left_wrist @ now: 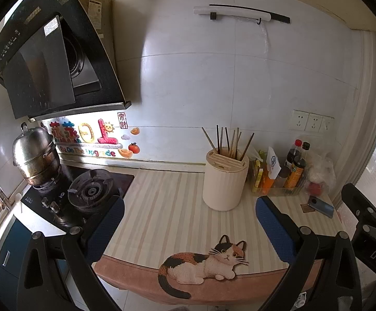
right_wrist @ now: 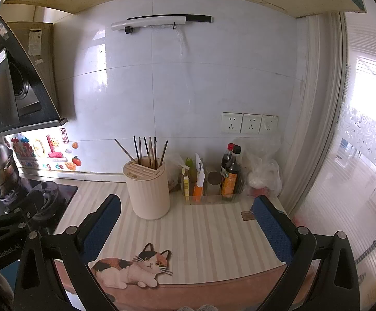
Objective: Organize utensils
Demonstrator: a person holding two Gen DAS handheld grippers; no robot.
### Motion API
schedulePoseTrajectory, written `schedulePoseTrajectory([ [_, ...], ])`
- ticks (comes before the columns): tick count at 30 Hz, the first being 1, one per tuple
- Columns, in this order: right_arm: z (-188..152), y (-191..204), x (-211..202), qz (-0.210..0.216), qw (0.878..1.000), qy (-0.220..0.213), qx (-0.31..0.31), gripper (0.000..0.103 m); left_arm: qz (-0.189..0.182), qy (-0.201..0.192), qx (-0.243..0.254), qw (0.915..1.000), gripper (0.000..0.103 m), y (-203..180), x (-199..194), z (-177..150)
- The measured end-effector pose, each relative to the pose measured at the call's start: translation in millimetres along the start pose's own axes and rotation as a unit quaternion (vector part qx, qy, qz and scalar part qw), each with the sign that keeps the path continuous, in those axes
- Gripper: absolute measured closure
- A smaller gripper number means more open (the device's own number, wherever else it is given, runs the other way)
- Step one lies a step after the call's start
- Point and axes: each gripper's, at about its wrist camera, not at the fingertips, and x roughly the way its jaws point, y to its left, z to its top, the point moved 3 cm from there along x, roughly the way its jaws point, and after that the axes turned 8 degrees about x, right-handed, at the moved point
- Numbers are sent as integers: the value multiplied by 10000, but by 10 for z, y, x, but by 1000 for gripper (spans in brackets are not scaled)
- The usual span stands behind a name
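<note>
Holding both sets of jaws wide apart with nothing between them: my left gripper (left_wrist: pixel 190 223) and right gripper (right_wrist: pixel 188 223) hang above the near edge of the striped counter mat (left_wrist: pixel 167 207), by the cat picture (left_wrist: pixel 206 264). The chopsticks (left_wrist: pixel 229 142) all stand upright in the back pocket of the cream holder (left_wrist: pixel 225 181), fanned a little, tips down, probably so they can drain and be easy to grab. Holder slots in front look empty. Just beside it on my right is a clear tray of sauce bottles (left_wrist: pixel 295 165), with a phone (left_wrist: pixel 320 207) near the corner. No loose utensils show on the counter, so this fits either everything put away or a batch yet to arrive.
</note>
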Motion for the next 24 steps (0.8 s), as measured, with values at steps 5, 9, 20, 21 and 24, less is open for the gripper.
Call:
schedulePoseTrajectory([
  [5,-13,2,2,-4,10000,0,-2,0,3,10,-5,10000,0,4,4,-11],
  [9,-15,2,11,8,10000,10,-9,0,13,32,-23,10000,0,15,16,-25],
  [20,-22,10,22,-16,10000,5,-40,0,10,44,-47,10000,0,55,33,-32],
  [21,-23,8,22,-16,10000,6,-44,0,10,56,-57,10000,0,69,40,-25],
  [24,-21,12,26,-11,10000,11,-40,0,-6,58,-47,10000,0,69,40,-25],
])
